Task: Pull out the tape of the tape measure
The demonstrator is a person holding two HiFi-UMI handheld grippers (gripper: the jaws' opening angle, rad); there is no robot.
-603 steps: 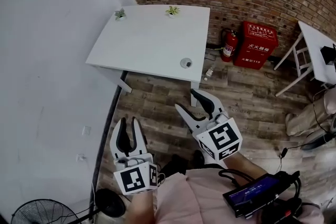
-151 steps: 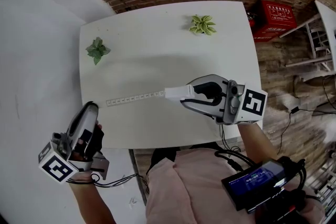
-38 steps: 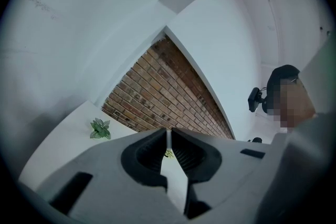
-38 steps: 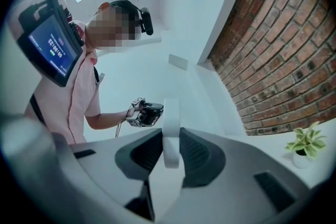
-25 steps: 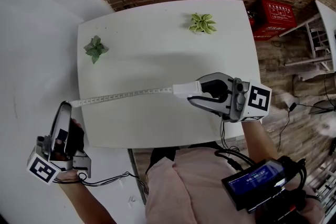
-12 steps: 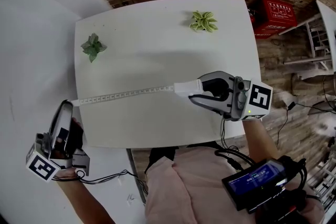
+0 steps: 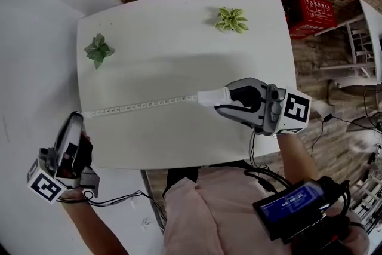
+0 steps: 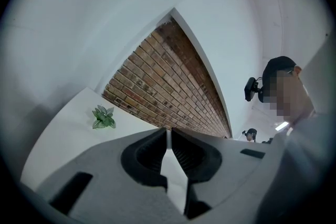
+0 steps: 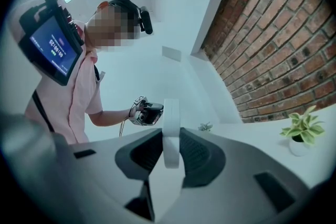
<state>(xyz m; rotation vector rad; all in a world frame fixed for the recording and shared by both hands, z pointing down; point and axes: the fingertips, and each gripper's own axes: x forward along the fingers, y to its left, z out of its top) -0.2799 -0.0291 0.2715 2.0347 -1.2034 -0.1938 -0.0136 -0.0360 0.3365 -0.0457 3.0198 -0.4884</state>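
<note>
Your right gripper (image 7: 221, 101) has its jaws closed narrow on the white case (image 7: 210, 97) of the tape measure, which stands upright between them in the right gripper view (image 9: 170, 118). The case hangs over the near right part of the table (image 7: 179, 45), well inside its edges.

Your left gripper (image 7: 76, 119) has its jaws almost together, pinching the end of the tape (image 7: 143, 106). In the left gripper view that end shows only as a thin white strip between the pads (image 8: 169, 136). This gripper sits just off the table's left edge, close to the white wall (image 7: 30, 57).

There is one tape, drawn out in a nearly straight line from the case leftward across the tabletop to the left edge.

There are two small potted plants: one (image 7: 97, 49) near the far left corner and one (image 7: 231, 18) near the far edge, right of the middle. Both are well apart from the tape, with bare tabletop between. One red box (image 7: 310, 9) stands on the floor beyond the table's right edge.
</note>
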